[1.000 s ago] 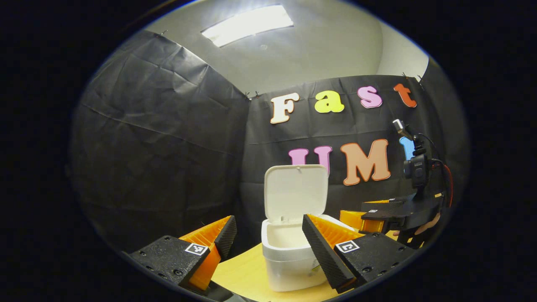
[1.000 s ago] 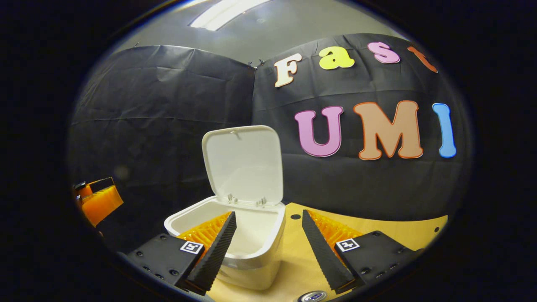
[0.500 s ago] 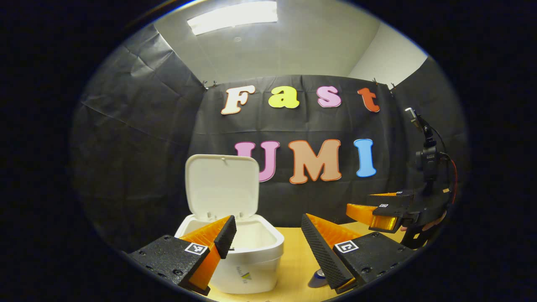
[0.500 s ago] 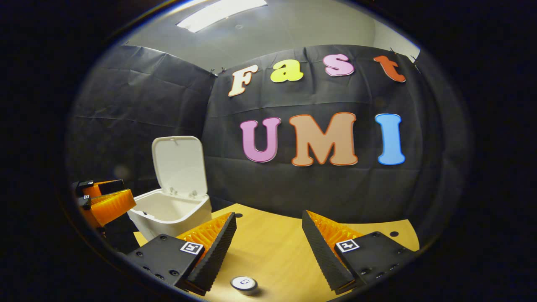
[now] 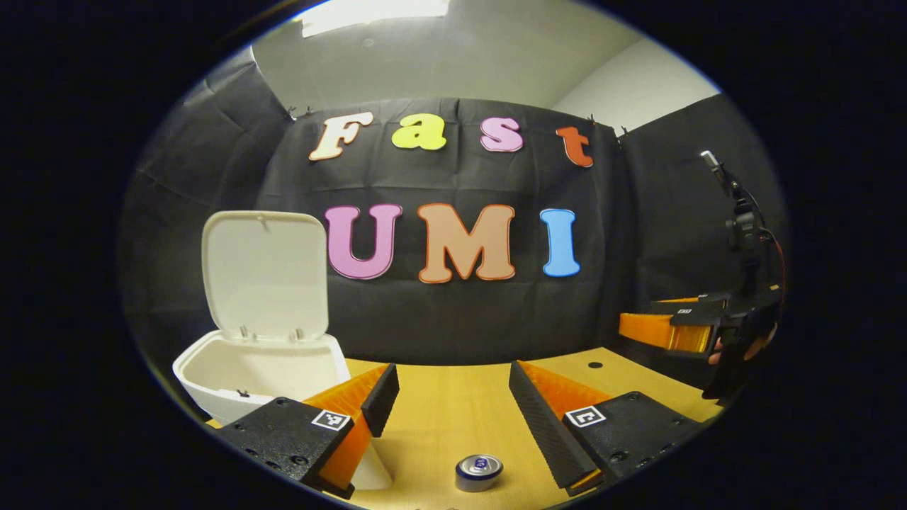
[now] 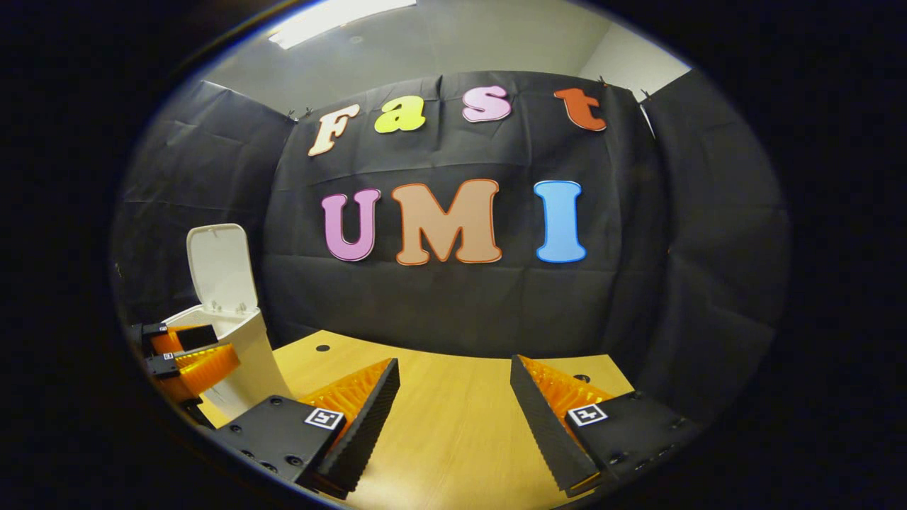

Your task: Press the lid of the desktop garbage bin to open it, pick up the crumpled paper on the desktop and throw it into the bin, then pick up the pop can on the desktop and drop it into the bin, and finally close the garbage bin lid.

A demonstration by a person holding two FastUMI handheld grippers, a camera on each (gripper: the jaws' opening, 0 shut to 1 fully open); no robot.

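Observation:
The white garbage bin (image 5: 212, 368) stands on the wooden desktop (image 5: 453, 404) at the left of the left gripper view, its lid (image 5: 263, 275) raised upright. A pop can (image 5: 478, 472) stands on the desk just ahead of my left gripper (image 5: 453, 393), between and below its open, empty fingers. My right gripper (image 5: 662, 329) hangs open at the far right of that view, held by a hand. In the right gripper view my right gripper (image 6: 453, 393) is open over bare desk, with the bin (image 6: 237, 354) and the left gripper (image 6: 188, 354) far to its left.
Black cloth walls close the desk at the back and both sides. Small round holes (image 6: 322, 348) mark the desktop near its rear edge. The desk's right edge (image 6: 623, 375) lies close beyond my right gripper.
Both views have swung right: the bin slid from centre to the left edge. The pop can has come into the left gripper view and has left the right gripper view. Both grippers stayed open.

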